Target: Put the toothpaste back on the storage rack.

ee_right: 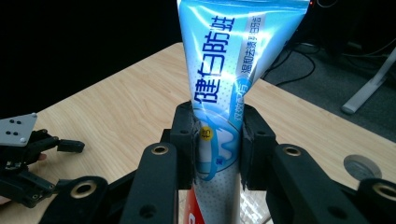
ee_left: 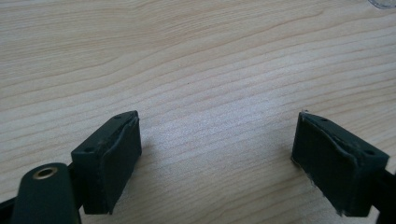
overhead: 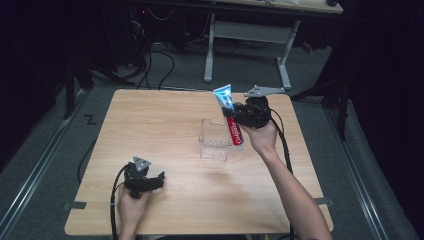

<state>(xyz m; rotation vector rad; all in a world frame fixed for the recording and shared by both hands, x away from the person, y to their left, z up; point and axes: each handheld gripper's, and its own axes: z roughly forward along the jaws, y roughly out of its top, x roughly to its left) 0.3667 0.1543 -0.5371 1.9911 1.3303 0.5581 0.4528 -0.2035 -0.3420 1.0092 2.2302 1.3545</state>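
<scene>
Toothpaste tube (overhead: 229,114) is up off the wooden table (overhead: 165,125), upright with the flat blue crimped end on top and the red end low, just beside the clear plastic container (overhead: 215,139) at its right edge. Right gripper (overhead: 236,116) has both jaws pressed on the tube's middle. Left gripper (overhead: 156,179) rests near the table's front left, its 2 jaws spread wide with nothing between them.
</scene>
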